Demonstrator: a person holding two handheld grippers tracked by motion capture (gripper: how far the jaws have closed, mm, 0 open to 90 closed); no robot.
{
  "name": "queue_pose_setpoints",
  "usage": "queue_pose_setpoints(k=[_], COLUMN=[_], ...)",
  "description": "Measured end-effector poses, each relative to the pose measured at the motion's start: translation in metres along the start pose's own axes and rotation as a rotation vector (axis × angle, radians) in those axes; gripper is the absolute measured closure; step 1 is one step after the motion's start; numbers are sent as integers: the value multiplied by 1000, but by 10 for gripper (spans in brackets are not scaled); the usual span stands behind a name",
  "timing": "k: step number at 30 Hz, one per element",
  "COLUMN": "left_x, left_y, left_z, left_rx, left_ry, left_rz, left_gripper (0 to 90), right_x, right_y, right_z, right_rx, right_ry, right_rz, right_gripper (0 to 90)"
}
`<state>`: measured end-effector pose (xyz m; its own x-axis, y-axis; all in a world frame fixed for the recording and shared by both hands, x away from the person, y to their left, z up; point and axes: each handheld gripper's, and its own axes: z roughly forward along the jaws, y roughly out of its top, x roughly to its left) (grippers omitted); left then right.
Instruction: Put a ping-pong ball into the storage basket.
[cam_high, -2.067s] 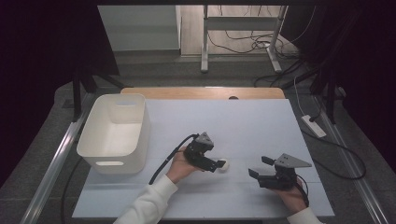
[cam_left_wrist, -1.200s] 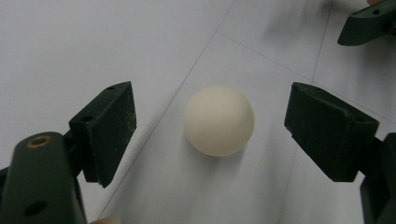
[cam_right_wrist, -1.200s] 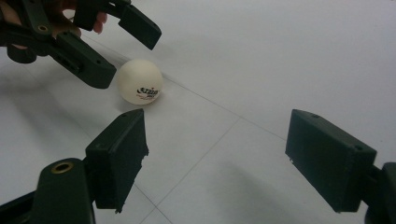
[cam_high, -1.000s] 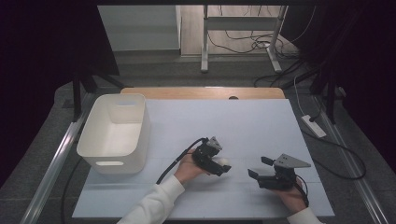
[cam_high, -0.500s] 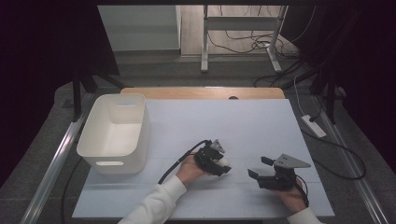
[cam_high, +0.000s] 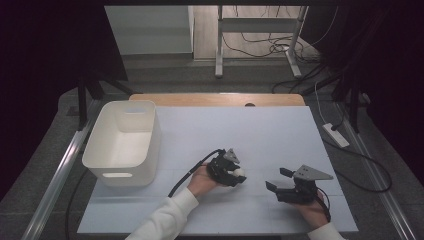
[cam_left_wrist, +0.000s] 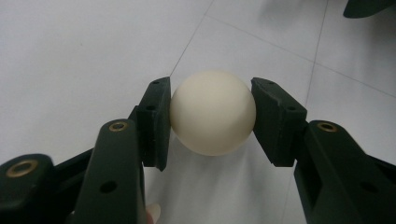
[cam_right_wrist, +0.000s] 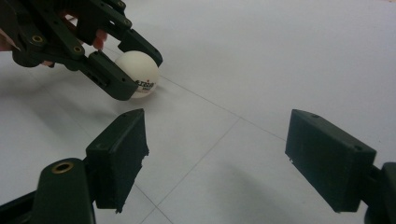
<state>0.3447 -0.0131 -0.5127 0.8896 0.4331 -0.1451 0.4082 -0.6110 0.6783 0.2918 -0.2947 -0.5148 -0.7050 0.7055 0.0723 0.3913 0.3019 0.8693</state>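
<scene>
A white ping-pong ball (cam_high: 240, 174) with a small red logo rests on the white table (cam_high: 240, 130), front of centre. My left gripper (cam_high: 234, 171) is shut on it. In the left gripper view the ball (cam_left_wrist: 212, 121) sits between both black pads (cam_left_wrist: 156, 121), touching each. The right gripper view shows that ball (cam_right_wrist: 140, 70) on the table surface inside the left gripper (cam_right_wrist: 144, 77). My right gripper (cam_high: 277, 179) is held to the ball's right, a short gap away, and stands open (cam_right_wrist: 217, 140) with nothing between its jaws.
A white plastic bin (cam_high: 150, 140) stands at the table's left side. A wooden strip (cam_high: 215, 99) runs along the far edge. A power strip (cam_high: 336, 135) lies on the floor off the right edge. A cable (cam_high: 192, 172) trails from the left gripper.
My left gripper has moved right and nearer, onto the ball, and its jaws now hold it. The right gripper has stayed still.
</scene>
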Motion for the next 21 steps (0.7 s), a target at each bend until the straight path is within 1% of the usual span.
queue_pose_setpoints(k=[1,2,7,11,14,16,17,21], left_x=[0,-1,-2,-3,-3,-3,-2,-2], left_y=[0,0,0,-2,-3,-5,-5,-9], left_z=[-2,-4,-11,-19,-22,-26,-28,-32], left_rx=[1,-13,-36,-70,-77,-92,-91,-108], left_ry=[2,3,0,11,14,12,11,12], left_rz=[6,0,4,0,3,-7,-2,-10], left_gripper=[508,508,508,507,508,508,508,508], right_x=[0,0,0,1,1,1,1,1], right_y=[0,0,0,0,0,0,0,0], right_z=[0,0,0,0,0,0,0,0], right_rx=[0,0,-1,-1,-1,-1,-1,1], right_ry=[0,0,0,-1,-1,-2,-2,-3], right_rz=[0,0,0,1,0,0,0,-1], right_gripper=[207,207,207,207,207,207,207,207])
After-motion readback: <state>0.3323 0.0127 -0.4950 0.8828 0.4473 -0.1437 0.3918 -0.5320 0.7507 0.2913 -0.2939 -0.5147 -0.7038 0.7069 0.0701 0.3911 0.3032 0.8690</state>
